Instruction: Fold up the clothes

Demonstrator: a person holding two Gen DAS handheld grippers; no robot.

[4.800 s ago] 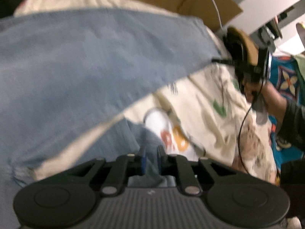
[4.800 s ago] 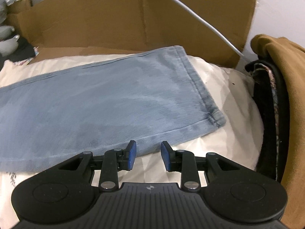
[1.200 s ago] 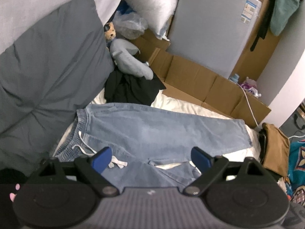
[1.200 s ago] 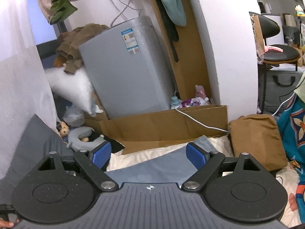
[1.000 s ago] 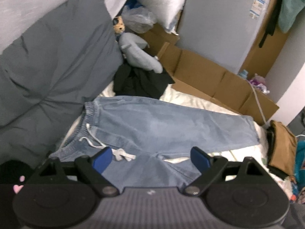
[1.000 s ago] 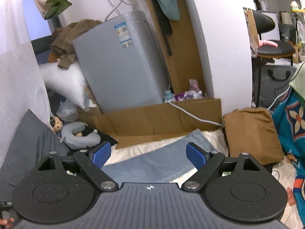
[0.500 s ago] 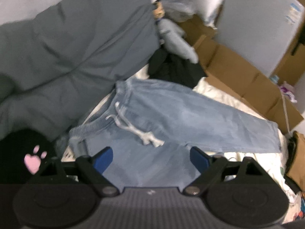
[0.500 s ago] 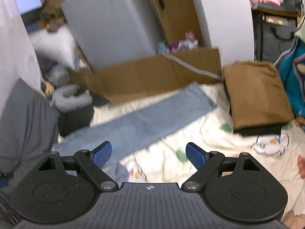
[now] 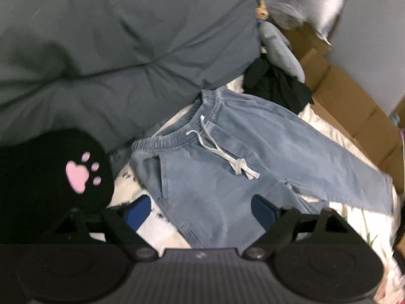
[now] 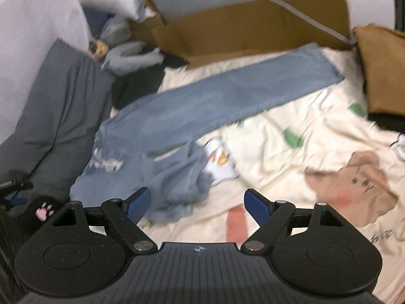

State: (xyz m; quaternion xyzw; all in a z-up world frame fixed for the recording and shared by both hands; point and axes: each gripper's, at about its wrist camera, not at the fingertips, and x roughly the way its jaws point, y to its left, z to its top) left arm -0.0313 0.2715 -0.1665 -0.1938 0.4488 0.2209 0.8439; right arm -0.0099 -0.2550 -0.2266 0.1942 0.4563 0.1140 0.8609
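1. Blue pads on your left gripper [image 9: 200, 211] stand wide apart above the jeans [image 9: 227, 157], clamping nothing.
2. Your right gripper [image 10: 197, 205] has its jaws closing though far apart; the crumpled leg [image 10: 177, 185] lies below them, not pinched.
3. Denim spreads over the cream printed sheet [image 10: 303, 157]: waistband and white drawstring [image 9: 222, 149] beside the grey pillow [image 9: 114, 50], one leg stretched toward the cardboard [image 10: 248, 27].
4. Just beside the waistband sits a black paw-print item [image 9: 50, 174].
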